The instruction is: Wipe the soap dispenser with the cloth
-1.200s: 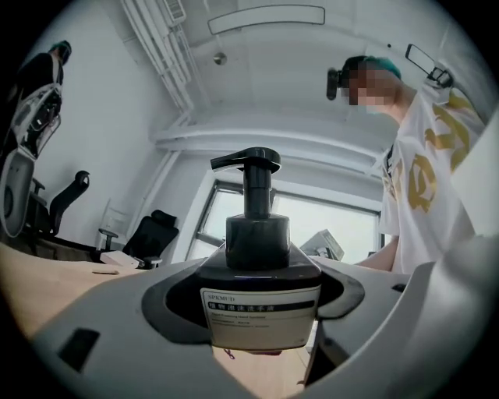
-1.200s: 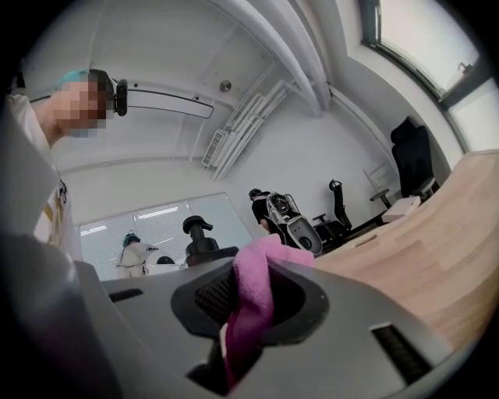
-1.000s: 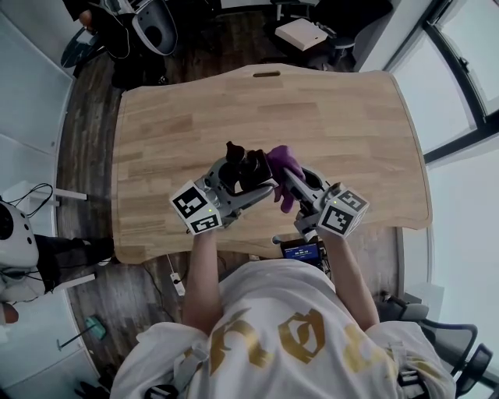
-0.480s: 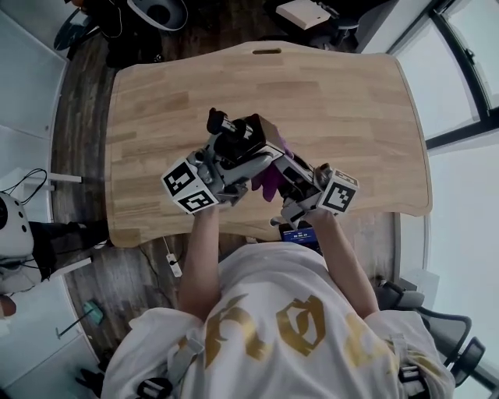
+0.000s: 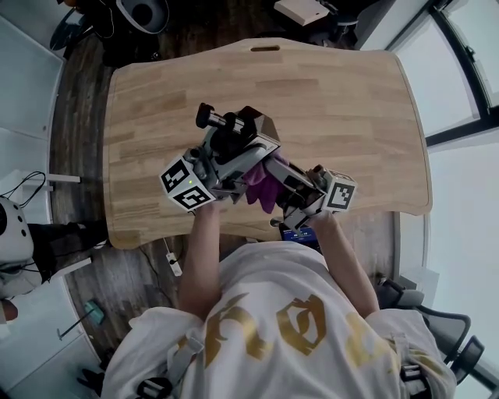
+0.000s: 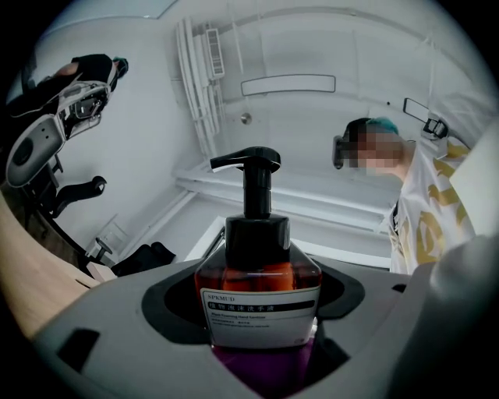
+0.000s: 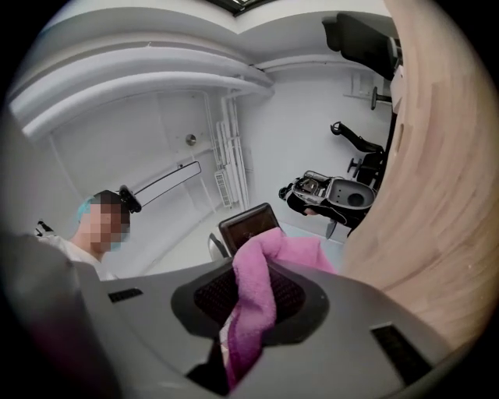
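Observation:
The soap dispenser is an amber bottle with a black pump and a white label. My left gripper is shut on it and holds it lifted above the table, tipped over with the pump pointing far-left. In the left gripper view the bottle stands between the jaws with purple cloth under it. My right gripper is shut on the purple cloth, which is bunched against the underside of the bottle. In the right gripper view the cloth folds out between the jaws, and the bottle's dark base shows just past it.
The wooden table lies below both grippers, its surface tilted along the right of the right gripper view. A white box and dark chairs stand on the floor beyond the far edge. A small screen hangs at the near edge.
Both grippers have lifted and drawn toward me. The dispenser has tipped further, its pump swinging left. The cloth has slid from the bottle's right side down to its underside.

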